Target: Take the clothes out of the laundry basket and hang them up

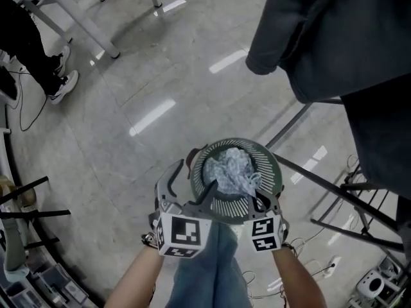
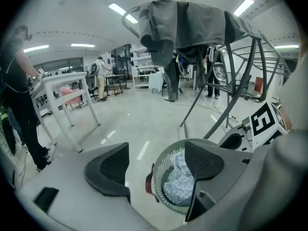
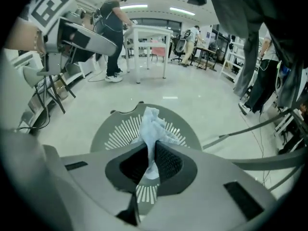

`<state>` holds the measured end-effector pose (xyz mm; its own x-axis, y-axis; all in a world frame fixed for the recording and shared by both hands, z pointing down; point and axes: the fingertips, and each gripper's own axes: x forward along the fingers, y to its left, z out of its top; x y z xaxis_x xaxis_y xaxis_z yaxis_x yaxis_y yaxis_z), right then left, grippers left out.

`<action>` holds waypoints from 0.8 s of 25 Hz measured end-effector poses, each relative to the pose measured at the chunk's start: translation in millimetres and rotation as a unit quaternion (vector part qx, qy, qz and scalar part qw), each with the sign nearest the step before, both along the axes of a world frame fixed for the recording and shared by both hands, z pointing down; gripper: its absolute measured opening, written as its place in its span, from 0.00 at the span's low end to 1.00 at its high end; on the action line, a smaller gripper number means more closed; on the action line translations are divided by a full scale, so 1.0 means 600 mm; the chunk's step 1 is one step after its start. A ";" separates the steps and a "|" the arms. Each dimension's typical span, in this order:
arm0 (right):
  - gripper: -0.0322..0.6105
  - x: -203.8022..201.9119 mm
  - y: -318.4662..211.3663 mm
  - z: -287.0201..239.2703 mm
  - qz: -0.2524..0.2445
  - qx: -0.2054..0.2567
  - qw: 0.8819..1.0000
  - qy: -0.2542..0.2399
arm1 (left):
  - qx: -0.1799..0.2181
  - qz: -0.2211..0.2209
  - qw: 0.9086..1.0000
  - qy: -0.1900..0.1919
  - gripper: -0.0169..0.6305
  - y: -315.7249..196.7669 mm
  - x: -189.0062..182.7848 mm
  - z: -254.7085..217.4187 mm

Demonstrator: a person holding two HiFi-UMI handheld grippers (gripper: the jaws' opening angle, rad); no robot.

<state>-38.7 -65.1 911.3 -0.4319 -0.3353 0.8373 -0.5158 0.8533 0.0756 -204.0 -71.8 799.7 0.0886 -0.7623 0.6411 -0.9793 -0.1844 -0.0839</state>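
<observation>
Laundry basket point(image 1: 273, 172), round and grey-green with a slatted plastic wall, stands on the glossy grey floor point(image 1: 148, 76) just ahead of the person's jeans point(image 1: 215, 268). It holds a crumpled pale blue cloth point(image 1: 228, 169) of soft, wrinkled fabric.

At the far left of the head view a white desk point(image 1: 77, 15) on tubular legs stands near a person's dark shoes point(image 1: 64, 82). Lower down, a bare forearm point(image 1: 138, 281) carries the left hand-held gripper point(image 1: 192, 185), tilted down over the basket's left rim. In the left gripper view its ribbed dark pads stand well apart with nothing gripped; only the basket and cloth show beyond them.

Just right of it, the right hand-held gripper point(image 1: 260, 194) points steeply down at the basket's near rim. The right gripper view shows its jaws pressed together on a twisted strand of the cloth, which runs from the pads to the heap.

At the right, a dark grey garment point(image 1: 321, 37) drapes over a metal-tube drying rack point(image 1: 324, 181).
</observation>
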 end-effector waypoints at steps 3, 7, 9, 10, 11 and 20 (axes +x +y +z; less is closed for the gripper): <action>0.09 -0.006 -0.001 -0.069 -0.017 0.021 1.000 -0.009 | 0.004 0.006 1.000 -0.003 0.57 0.003 0.005 -0.045; 0.09 -0.004 -0.001 -0.162 -0.035 0.040 0.999 -0.005 | 0.013 0.015 1.000 -0.008 0.52 0.011 0.013 -0.110; 0.09 -0.001 0.003 -0.210 -0.045 0.048 0.998 -0.005 | 0.016 0.021 1.000 -0.011 0.51 0.018 0.020 -0.143; 0.09 0.003 0.006 -0.236 -0.048 0.052 0.997 -0.007 | 0.017 0.024 1.000 -0.012 0.50 0.022 0.025 -0.160; 0.09 0.008 0.010 -0.262 -0.051 0.056 0.997 -0.008 | 0.017 0.026 0.999 -0.012 0.50 0.026 0.030 -0.178; 0.09 0.041 0.027 -0.544 -0.060 0.124 0.989 -0.045 | 0.051 0.041 0.998 -0.004 0.44 0.043 0.066 -0.363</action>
